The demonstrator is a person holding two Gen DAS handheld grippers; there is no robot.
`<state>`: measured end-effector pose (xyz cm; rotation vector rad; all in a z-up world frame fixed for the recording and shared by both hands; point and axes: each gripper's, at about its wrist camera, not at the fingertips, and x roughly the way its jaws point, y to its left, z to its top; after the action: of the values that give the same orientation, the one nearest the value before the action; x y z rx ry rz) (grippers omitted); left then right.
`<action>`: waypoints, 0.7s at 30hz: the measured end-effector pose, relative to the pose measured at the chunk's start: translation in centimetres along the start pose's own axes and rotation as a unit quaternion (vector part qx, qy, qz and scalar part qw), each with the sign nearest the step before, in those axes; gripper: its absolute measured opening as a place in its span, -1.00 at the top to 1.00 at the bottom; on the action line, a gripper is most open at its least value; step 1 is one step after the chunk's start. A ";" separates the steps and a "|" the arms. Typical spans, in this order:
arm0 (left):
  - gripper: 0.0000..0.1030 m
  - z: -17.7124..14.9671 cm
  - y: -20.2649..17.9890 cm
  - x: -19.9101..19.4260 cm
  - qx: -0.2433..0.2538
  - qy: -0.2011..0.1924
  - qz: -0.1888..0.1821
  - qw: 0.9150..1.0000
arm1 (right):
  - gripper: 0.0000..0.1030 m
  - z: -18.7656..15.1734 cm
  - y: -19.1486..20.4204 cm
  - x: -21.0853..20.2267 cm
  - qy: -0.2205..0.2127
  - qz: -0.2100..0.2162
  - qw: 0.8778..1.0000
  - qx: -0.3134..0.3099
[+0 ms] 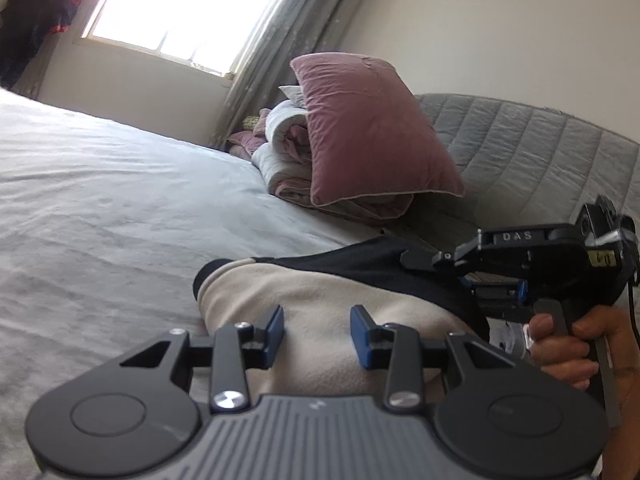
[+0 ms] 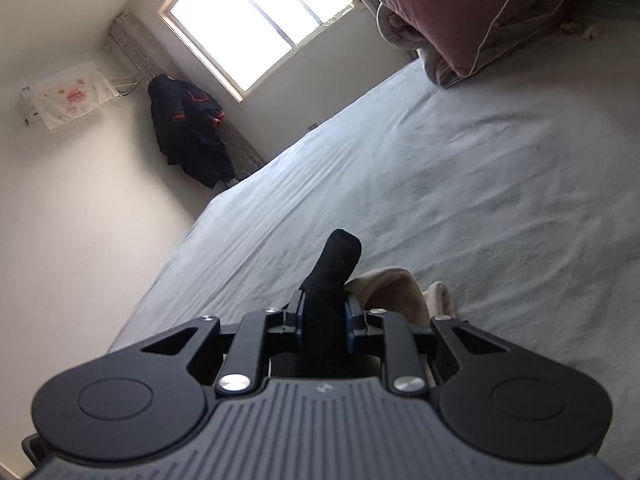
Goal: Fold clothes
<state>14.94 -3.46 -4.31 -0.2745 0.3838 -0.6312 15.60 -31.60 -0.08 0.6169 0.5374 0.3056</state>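
the bed point(image 1: 104, 184) fills most of both views, its pale grey sheet lightly creased, with a padded grey headboard point(image 1: 520, 152) at the far end. a mauve pillow point(image 1: 372, 128) leans on a rolled duvet point(image 1: 280, 148) by the headboard, well apart from the work. a dark coat point(image 2: 192, 132) hangs in the corner beside the window point(image 2: 256, 24).

the garment point(image 1: 320, 312), beige fleece with black trim, lies bunched on the sheet near the bed's edge, directly under and ahead of both tools.

the left tongs point(image 1: 317, 334) hover just over the beige cloth, their blue pads point(image 1: 274, 328) spread with only air between them; nothing is pinched there.

the right tongs point(image 2: 326, 322) are pinching a black piece of the garment point(image 2: 334, 264), which sticks up past the pads like a stub. in the left view a hand point(image 1: 568, 348) grips that tool's handle over the black trim.

risks, as i judge them: the right grip is on a narrow bunched bit of black cloth, so a lift or pull could let it slip out and drop the fold. only one side is held, so the beige body may drag and twist across the sheet instead of folding flat. the left tongs could also close on several layers at once, locking in a crooked crease.
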 end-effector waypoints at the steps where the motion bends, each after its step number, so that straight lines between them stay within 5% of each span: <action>1: 0.29 -0.1 -0.3 0.1 0.007 0.004 0.001 1.000 | 0.58 0.0 -0.2 0.2 0.002 -0.012 1.000 -0.002; 8: 0.27 -0.3 -1.1 0.8 0.028 0.023 0.017 0.999 | 0.50 -1.3 -1.9 3.8 0.042 -0.088 0.995 -0.022; 9: 0.26 -0.4 -1.1 0.8 0.029 0.023 0.018 0.999 | 0.36 -1.3 -1.6 3.6 0.036 -0.091 0.995 -0.029; 16: 0.23 -0.5 -1.6 0.7 0.046 0.023 0.024 0.998 | 0.31 -0.6 1.0 1.1 -0.022 -0.060 0.993 -0.096; 21: 0.22 -0.6 -1.8 0.8 0.052 0.023 0.027 0.998 | 0.31 -1.9 2.6 2.7 0.007 -0.033 0.987 -0.155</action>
<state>14.36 -5.38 -4.38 -0.1505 0.4005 -0.6033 16.52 -27.59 -0.82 0.2948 0.5099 0.3235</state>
